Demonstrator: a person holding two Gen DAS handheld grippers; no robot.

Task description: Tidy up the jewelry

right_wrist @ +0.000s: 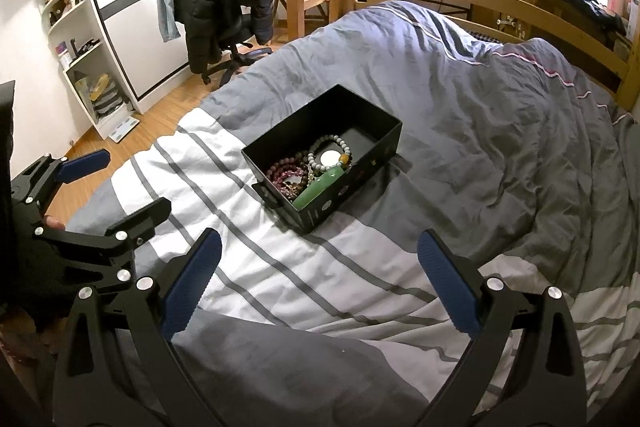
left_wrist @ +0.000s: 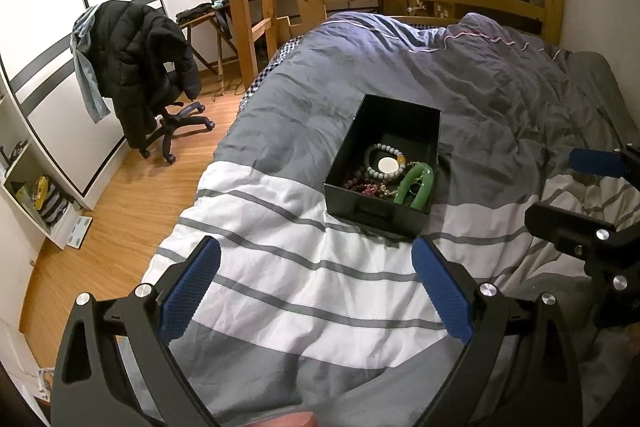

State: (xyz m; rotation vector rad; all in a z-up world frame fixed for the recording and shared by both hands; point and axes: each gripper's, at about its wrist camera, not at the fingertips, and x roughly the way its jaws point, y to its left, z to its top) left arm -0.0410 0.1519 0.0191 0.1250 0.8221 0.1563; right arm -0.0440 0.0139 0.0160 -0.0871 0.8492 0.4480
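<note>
Bed quilt (left_wrist: pixel 320 267): both hand-held grippers (left_wrist: pixel 316 287) (right_wrist: pixel 320 287) spread, hovering near box (left_wrist: pixel 384 163).

Box wall (right_wrist: pixel 340 195) hides the green bangle's (right_wrist: pixel 318 191) lower half.

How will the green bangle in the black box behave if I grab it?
The green bangle looks rigid and glossy, so probably slippery between the pads and breakable if dropped. It leans on the box wall among bead bracelets, so strands may snag and lift with it.
</note>
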